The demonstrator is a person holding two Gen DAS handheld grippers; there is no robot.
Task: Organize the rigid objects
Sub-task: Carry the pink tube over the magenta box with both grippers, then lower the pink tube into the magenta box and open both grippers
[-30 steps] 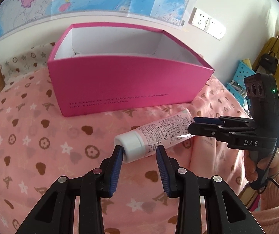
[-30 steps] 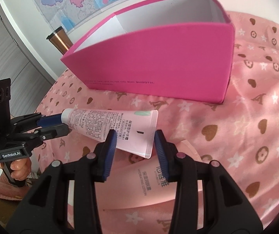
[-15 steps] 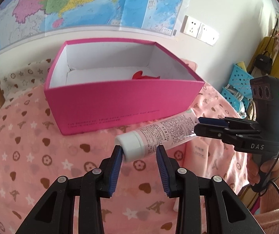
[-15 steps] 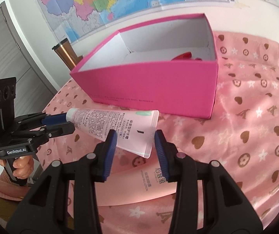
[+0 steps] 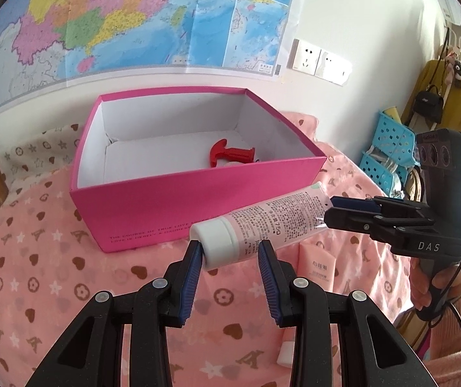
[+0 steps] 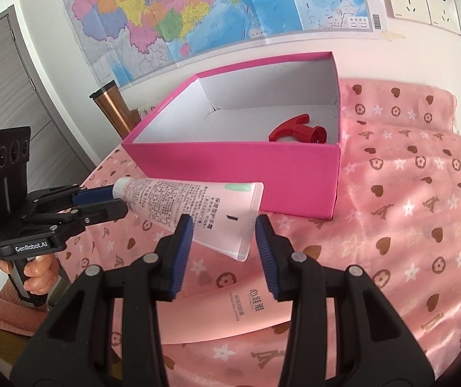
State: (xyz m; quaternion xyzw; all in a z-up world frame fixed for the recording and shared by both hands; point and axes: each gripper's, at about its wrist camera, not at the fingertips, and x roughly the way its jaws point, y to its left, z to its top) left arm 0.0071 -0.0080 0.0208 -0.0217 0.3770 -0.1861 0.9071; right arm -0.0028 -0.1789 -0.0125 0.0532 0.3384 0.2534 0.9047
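Observation:
A pink tube (image 5: 262, 222) with a white cap hangs in the air in front of the open pink box (image 5: 178, 206). My left gripper (image 5: 230, 254) is shut on its cap end. My right gripper (image 6: 224, 232) is shut on its flat crimped end (image 6: 230, 216). The right gripper also shows in the left wrist view (image 5: 330, 211), and the left gripper in the right wrist view (image 6: 117, 200). A red spray trigger (image 5: 230, 154) lies inside the box, at its right side.
A second pink tube (image 6: 243, 303) lies on the pink patterned cloth (image 6: 407, 225) below the held one. A copper tumbler (image 6: 114, 109) stands left of the box. A map and wall sockets are behind. Blue baskets (image 5: 388, 151) stand at right.
Both grippers have risen together with the tube, lifting it off the cloth. The view now looks down into the box and shows the red trigger.

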